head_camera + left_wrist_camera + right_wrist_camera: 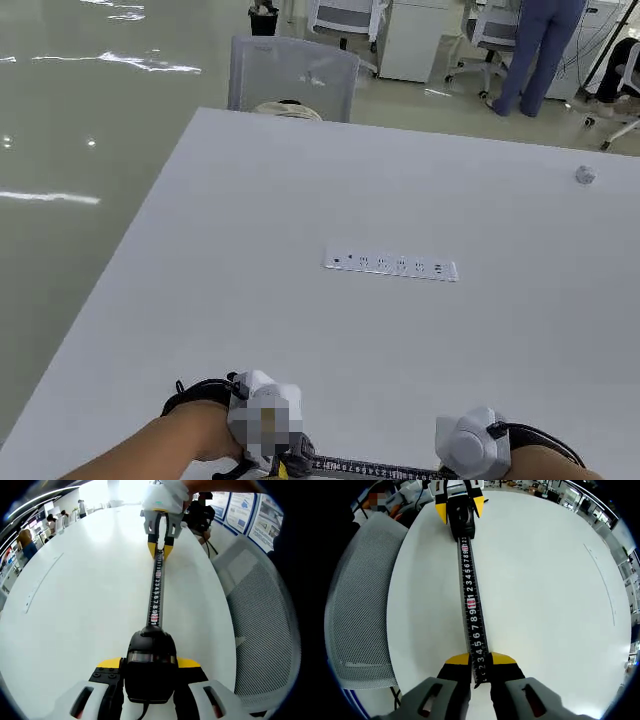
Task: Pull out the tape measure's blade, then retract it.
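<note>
In the left gripper view the black tape measure case (151,665) sits between the yellow-tipped jaws of my left gripper (150,664), which is shut on it. Its numbered blade (156,590) runs out straight over the white table (90,605) to my right gripper (161,535), shut on the blade's end. The right gripper view looks back along the blade (471,605): my right gripper (480,662) pinches its tip, and the case (460,517) is in the left gripper (459,502) beyond. In the head view both grippers, left (265,420) and right (475,445), are at the near table edge with the blade (370,467) between them.
A flush socket strip (391,265) lies mid-table and a small round object (585,175) at the far right. A grey mesh chair (292,75) stands at the far edge, another (265,610) beside me. A person (535,50) stands far off.
</note>
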Demonstrator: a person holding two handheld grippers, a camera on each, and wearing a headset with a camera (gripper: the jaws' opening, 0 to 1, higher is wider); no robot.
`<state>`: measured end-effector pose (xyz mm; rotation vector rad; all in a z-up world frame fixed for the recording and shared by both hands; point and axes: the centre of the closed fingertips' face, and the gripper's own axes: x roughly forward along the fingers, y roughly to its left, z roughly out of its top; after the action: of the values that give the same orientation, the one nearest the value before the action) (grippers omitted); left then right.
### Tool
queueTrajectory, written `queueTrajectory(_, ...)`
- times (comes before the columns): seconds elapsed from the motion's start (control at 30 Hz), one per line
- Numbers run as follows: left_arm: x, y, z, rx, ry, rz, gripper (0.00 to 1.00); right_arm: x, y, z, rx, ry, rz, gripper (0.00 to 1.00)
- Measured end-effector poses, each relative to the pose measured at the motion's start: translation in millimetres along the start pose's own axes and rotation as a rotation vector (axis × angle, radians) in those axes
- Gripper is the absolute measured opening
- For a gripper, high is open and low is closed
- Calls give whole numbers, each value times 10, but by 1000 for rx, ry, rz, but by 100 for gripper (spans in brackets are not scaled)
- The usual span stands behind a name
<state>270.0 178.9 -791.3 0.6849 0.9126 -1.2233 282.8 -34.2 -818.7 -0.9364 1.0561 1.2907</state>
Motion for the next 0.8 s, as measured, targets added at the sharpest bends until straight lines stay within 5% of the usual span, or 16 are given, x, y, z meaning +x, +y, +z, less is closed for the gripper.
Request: queueTrajectory(0.8, 0, 2, 13, -4, -27, -9, 35, 23, -1, 3, 11, -14, -5, 15)
